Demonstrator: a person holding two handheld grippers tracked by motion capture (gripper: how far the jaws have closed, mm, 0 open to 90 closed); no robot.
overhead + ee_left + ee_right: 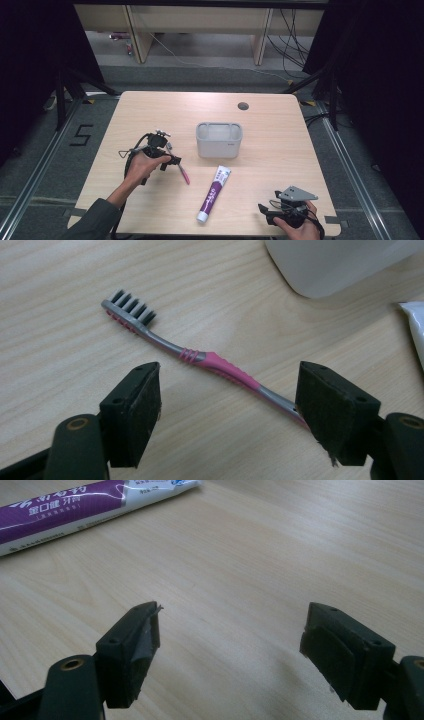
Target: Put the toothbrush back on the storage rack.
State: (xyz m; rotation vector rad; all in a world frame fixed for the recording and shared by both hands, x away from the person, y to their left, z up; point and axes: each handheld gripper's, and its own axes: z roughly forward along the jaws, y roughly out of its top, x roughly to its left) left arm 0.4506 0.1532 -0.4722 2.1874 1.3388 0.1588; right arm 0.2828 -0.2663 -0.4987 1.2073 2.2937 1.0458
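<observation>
Lighting is even and moderate over the table [280, 150] in the high view, with dark surrounds at both sides and only faint, soft shadows under objects; the frame is soft and low in detail. In the 2 gripper views the wood grain is sharp at mid-distance, and the near black jaws are dim and slightly soft. The cup [340, 265] shows mild glare and casts a diffuse shadow.

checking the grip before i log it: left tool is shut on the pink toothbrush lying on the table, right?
Not shut. The left tool is open: in the left gripper view its pads stand apart, with the toothbrush lying on the table between them, ungripped.
</observation>
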